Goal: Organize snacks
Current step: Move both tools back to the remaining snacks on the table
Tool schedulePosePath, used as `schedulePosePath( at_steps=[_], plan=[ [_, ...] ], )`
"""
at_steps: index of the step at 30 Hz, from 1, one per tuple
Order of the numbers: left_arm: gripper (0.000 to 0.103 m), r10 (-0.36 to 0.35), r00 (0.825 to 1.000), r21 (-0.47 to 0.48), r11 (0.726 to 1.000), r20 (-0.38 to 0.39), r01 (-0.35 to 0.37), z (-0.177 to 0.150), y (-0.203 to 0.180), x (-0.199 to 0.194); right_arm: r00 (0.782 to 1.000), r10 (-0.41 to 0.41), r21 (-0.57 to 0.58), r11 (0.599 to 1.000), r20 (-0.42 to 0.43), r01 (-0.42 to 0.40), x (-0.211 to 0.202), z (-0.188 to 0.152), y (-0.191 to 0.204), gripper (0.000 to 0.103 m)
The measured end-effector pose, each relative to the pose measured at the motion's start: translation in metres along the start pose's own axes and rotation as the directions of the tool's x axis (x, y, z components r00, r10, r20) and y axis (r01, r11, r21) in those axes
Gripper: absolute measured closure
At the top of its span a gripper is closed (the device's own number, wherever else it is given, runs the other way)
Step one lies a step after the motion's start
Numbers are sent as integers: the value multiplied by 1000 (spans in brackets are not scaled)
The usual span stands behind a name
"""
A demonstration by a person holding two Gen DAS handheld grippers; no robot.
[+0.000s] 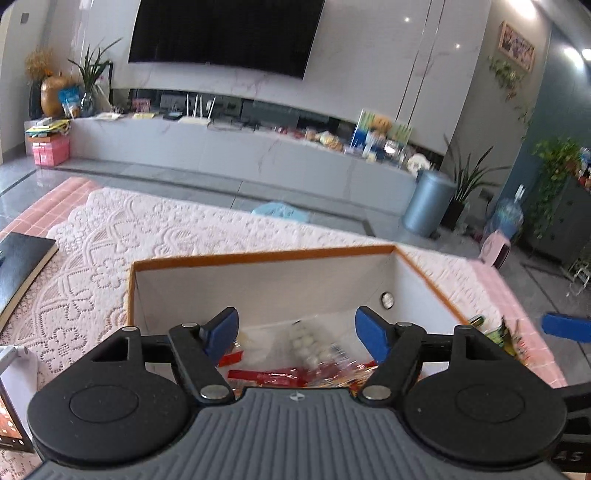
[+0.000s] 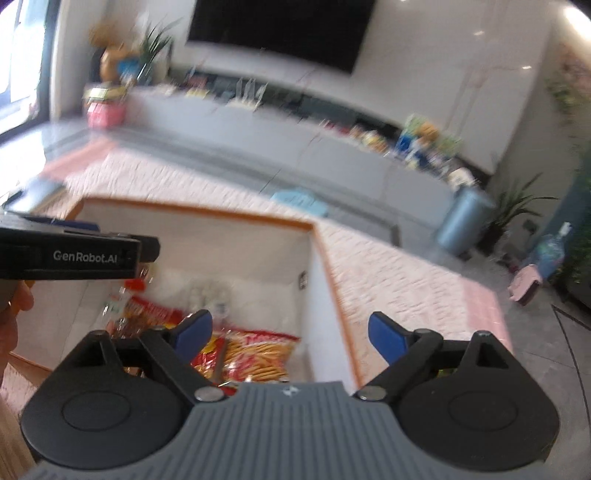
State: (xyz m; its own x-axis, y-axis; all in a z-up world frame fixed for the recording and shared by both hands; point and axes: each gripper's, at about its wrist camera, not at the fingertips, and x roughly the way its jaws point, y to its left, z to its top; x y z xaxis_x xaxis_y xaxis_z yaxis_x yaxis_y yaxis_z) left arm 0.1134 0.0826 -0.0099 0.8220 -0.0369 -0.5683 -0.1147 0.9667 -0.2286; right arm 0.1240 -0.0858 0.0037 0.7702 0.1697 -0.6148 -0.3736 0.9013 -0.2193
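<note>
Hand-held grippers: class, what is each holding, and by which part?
Nothing: the left hand-held gripper and right hand-held gripper are open and empty above the box.

A living room in a home is shown. A big black TV (image 1: pixel 225 33) is hung on the wall above a long low cabinet (image 1: pixel 236 147). Potted plants (image 1: pixel 469 181), a framed picture (image 1: pixel 516 46) and a pink lace tablecloth (image 1: pixel 110 236) are seen.

Snack packets (image 2: pixel 255 354) lie in the box (image 2: pixel 199 214) on the table (image 2: pixel 406 280).
</note>
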Motion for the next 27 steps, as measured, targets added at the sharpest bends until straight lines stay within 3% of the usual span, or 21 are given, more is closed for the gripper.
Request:
schedulePosePath(
  at_steps=[6,11,16,27],
  plan=[
    [18,-41,999,26,999,21,40,-4,-23,-16,995,-60,177,983,78,46,-38,-27,-38,14],
    [18,-78,997,88,993,-5,78,-12,-51,-21,984,-142,282,953,104,108,-54,-50,-73,12],
    [18,-136,990,169,975,-47,142,-19,-84,-23,978,-194,345,925,76,157,-57,-72,-99,12],
    [18,-181,977,349,914,-109,208,-45,-155,-14,974,-224,403,894,25,195,-58,-116,-145,12]
  ],
)
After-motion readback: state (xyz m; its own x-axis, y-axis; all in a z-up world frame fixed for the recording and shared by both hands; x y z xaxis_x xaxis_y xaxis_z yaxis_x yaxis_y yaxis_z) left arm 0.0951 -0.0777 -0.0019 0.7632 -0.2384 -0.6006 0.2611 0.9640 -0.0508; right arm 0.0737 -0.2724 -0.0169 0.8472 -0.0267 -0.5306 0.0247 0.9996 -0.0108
